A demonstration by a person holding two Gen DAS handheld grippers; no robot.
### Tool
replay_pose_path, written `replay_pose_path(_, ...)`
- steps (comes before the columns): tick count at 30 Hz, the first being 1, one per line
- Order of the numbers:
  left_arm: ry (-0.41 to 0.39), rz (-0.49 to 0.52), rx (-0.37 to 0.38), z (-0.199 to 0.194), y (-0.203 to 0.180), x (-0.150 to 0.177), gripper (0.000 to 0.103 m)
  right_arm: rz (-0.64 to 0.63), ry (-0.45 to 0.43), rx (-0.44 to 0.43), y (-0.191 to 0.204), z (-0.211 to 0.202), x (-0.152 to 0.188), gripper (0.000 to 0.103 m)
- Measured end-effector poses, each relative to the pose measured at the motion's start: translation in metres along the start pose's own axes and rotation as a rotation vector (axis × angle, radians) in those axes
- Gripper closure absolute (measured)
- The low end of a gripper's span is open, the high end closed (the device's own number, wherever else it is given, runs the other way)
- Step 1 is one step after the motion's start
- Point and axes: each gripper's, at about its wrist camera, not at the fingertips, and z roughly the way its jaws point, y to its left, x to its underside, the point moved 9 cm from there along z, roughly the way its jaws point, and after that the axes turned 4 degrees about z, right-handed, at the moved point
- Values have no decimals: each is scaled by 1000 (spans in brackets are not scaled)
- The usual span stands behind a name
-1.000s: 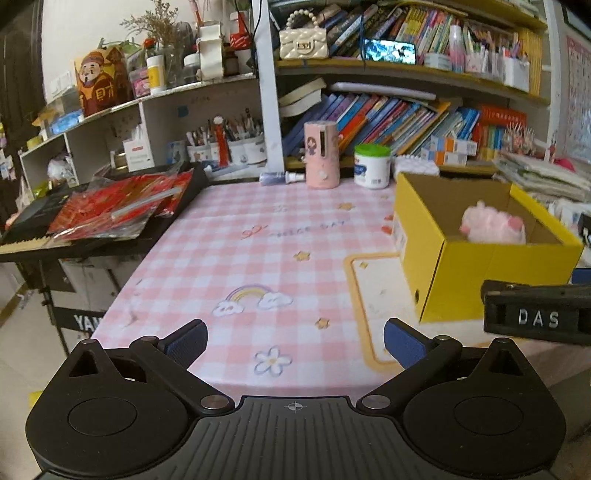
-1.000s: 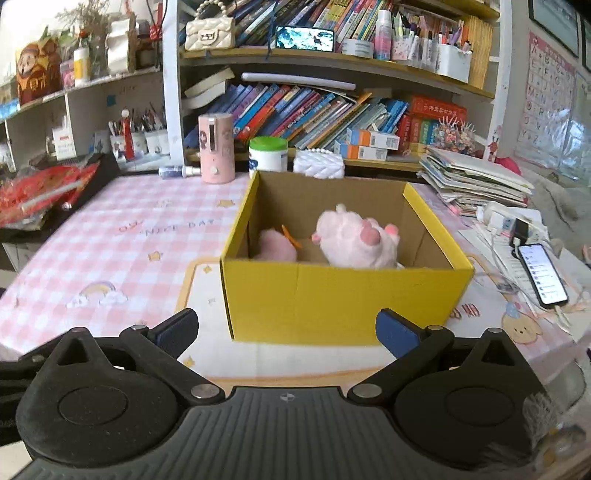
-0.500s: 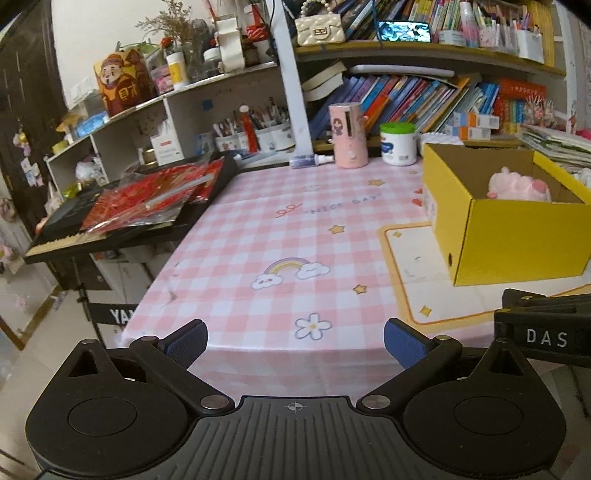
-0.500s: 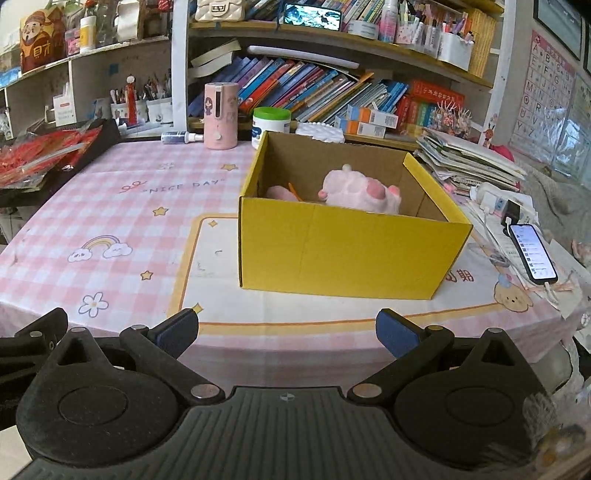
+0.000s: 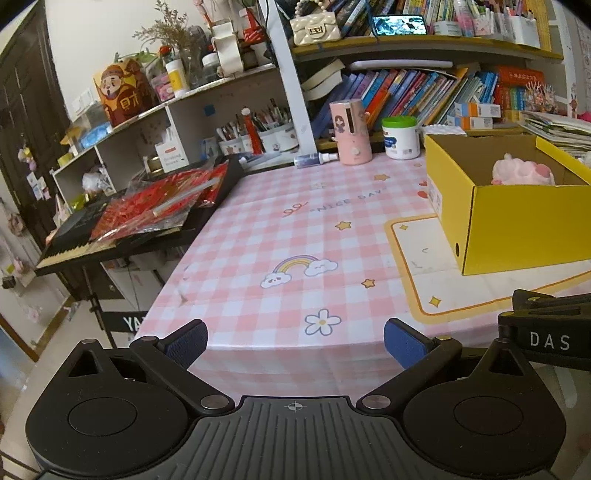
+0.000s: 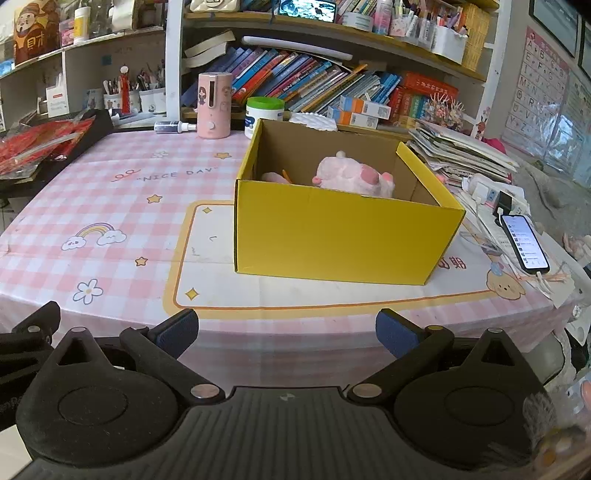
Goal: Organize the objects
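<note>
L tool (image 5: pixel 295 338) spread, empty | R tool (image 6: pixel 286 330) same — both level off table (image 6: pixel 110 192) edge

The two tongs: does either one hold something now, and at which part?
Nothing is held. The left tongs and the right tongs are both open and empty.

We see a table (image 6: pixel 110 192) under a pink-and-white checked cloth printed with rainbows, stars and flowers. Behind it stands a white shelving unit (image 5: pixel 284 74) crowded with leaning books (image 6: pixel 295 77), pen cups and small ornaments. To the left a black keyboard (image 5: pixel 74 243) on a stand carries red packets (image 5: pixel 159 203), and a dark door (image 5: pixel 22 110) lies beyond it. The wall (image 5: pixel 92 33) above is plain and pale, the floor (image 5: pixel 48 347) light. An alphabet poster (image 6: pixel 535 81) hangs at the right. The light is soft and even.
</note>
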Motion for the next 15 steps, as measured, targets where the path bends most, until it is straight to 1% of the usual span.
replay_pose_path(7, 5, 10, -19, 0, 0, 1, 0, -15, 8, 16, 1, 1, 1, 0)
replay_pose_path(15, 12, 6, -18, 0, 1, 2, 0, -18, 10, 18, 2, 0, 0, 0)
